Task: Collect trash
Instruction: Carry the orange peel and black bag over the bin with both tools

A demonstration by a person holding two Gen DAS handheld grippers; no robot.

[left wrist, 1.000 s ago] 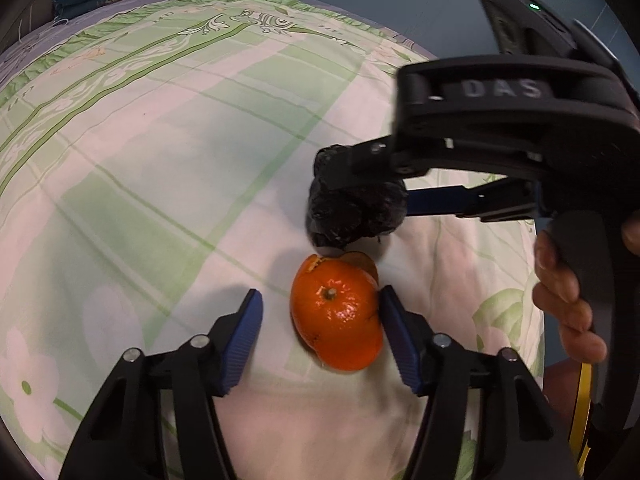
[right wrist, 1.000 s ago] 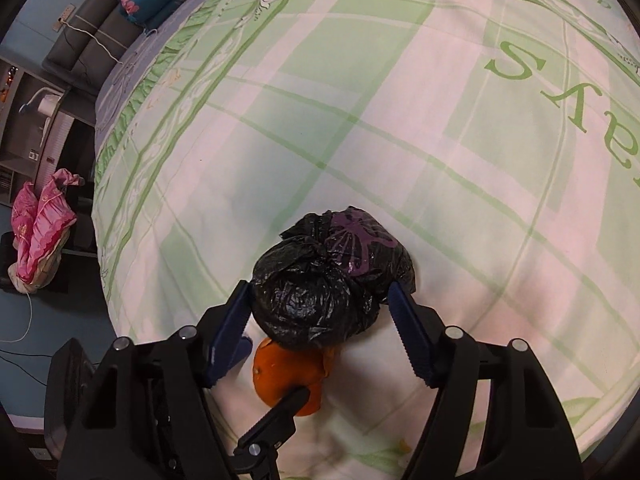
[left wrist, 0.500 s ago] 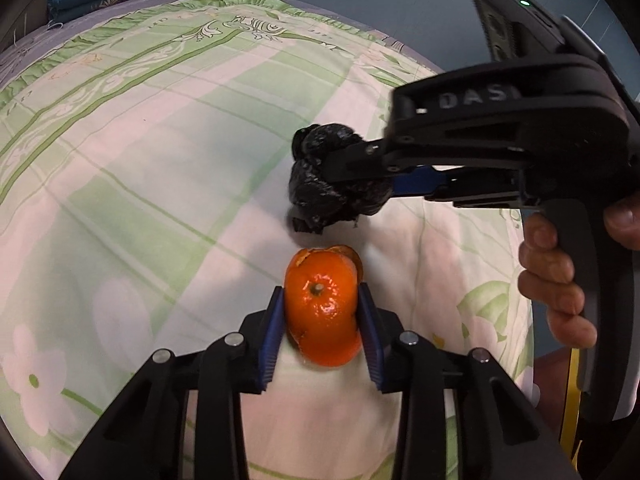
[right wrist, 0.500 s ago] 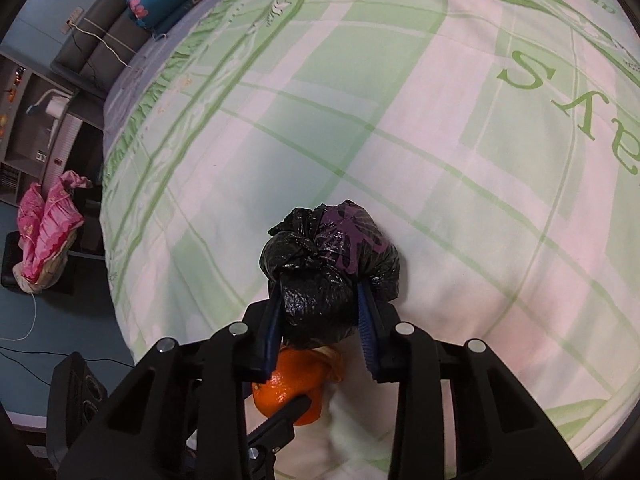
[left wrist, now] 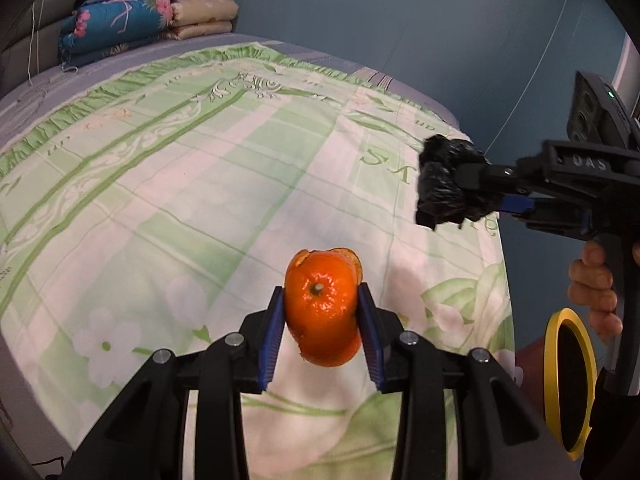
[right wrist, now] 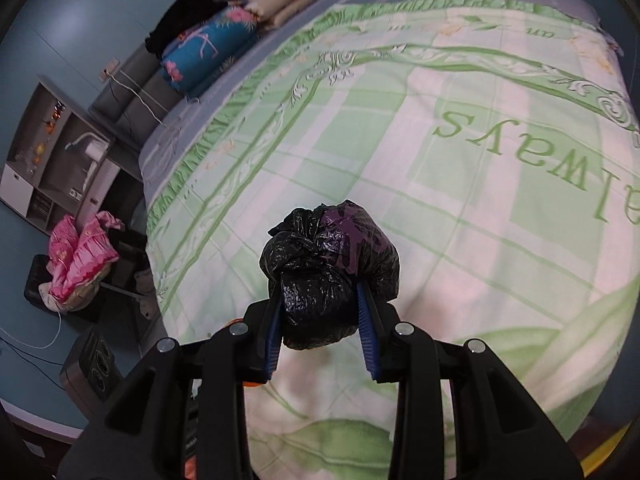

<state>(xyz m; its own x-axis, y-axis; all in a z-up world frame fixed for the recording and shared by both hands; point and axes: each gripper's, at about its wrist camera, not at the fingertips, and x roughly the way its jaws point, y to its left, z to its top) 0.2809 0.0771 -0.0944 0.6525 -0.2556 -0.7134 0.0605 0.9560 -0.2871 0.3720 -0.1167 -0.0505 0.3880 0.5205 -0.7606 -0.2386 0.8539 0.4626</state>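
both grippers [left wrist: 321, 312] [right wrist: 320, 312] clamped on trash

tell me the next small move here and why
Probably carry both pieces toward the yellow-rimmed bin at lower right: the left claw is shut on the orange peel, the right claw on the black bag, both clear of the bedspread.

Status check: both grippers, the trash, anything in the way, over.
Left gripper shut on the orange peel shell, lifted off the green-checked bedspread. Right gripper shut on the knotted black plastic bag, also lifted. Nothing in the way.
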